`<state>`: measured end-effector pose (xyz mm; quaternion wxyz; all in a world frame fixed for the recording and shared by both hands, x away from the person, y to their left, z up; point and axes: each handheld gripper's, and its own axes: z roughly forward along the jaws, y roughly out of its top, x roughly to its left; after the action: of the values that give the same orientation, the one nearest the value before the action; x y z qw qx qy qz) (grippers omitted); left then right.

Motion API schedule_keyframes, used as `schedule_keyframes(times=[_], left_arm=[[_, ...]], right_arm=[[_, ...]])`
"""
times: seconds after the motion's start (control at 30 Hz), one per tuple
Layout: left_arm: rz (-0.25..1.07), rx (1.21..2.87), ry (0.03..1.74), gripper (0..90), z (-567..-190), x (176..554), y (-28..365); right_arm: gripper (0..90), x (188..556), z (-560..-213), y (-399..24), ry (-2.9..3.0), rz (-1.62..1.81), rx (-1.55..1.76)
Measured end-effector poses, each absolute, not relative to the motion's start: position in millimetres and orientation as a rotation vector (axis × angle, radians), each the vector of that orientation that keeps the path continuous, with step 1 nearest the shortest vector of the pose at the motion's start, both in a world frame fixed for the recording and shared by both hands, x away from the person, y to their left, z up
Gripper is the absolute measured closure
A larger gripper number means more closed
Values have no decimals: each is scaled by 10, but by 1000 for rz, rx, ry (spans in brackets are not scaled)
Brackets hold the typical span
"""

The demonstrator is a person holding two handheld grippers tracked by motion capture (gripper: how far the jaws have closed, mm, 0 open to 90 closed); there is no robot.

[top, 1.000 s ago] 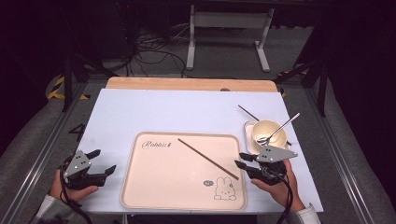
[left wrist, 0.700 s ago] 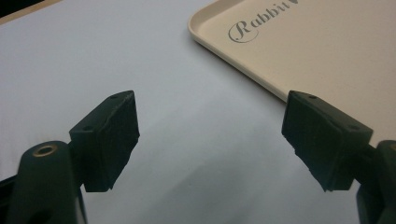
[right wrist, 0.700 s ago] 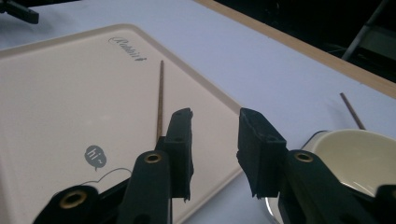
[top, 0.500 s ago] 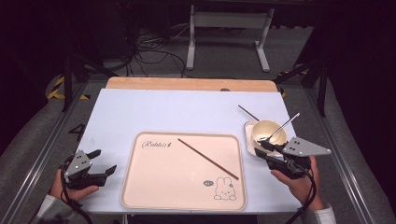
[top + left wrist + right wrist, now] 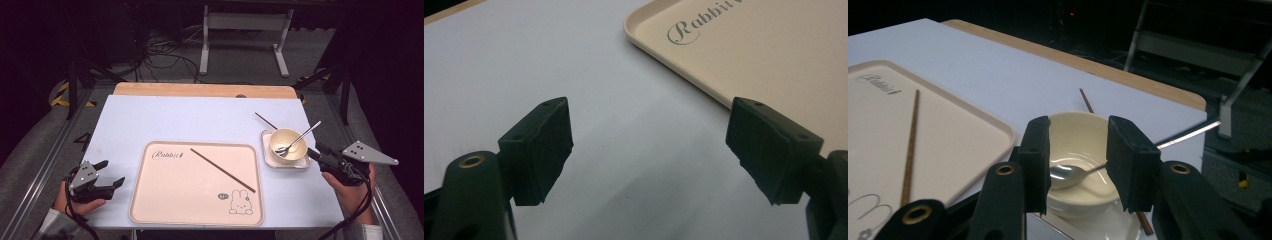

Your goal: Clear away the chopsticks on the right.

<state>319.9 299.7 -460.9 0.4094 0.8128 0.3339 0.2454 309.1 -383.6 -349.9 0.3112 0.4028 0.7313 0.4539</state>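
Right gripper [image 5: 316,151], high view: jaws part-spread and empty beside the bowl [image 5: 288,144] on its saucer, positioned to take it; left gripper [image 5: 649,145], own view: spread wide, idle by the tray [image 5: 774,60]; right gripper view: jaws, just opening, frame the bowl [image 5: 1078,135] and spoon [image 5: 1068,172].

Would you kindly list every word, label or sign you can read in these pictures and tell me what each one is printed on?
"Rabbit": in script lettering at the far left corner of the beige tray, clearest in the left gripper view.
Small dark speech bubble beside the rabbit drawing on the tray: it holds marks too small to read.
Nothing readable shows on the bowl, its saucer or the table.
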Motion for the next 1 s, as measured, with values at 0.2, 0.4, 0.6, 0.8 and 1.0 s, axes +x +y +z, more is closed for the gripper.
schedule_keyframes(times=[0.2, 0.4, 0.6, 0.8, 1.0], left_arm=[[616, 2044, 842, 194, -4612, 3204, 3004], [614, 2046, 841, 192, -4613, 3206, 3004], [616, 2048, 845, 192, -4613, 3211, 3001], [613, 2048, 844, 194, -4617, 3214, 2998], [608, 2047, 844, 194, -4621, 3218, 3001]], right_arm=[[552, 3257, -3683, -4079, 1914, 1135, 1203], [515, 3450, -3869, -4194, 1934, 1052, 1297], [513, 3716, -4104, -4275, 1987, 996, 1403], [527, 3891, -4236, -4277, 2043, 980, 1440], [564, 4035, -4351, -4268, 2089, 932, 1468]])
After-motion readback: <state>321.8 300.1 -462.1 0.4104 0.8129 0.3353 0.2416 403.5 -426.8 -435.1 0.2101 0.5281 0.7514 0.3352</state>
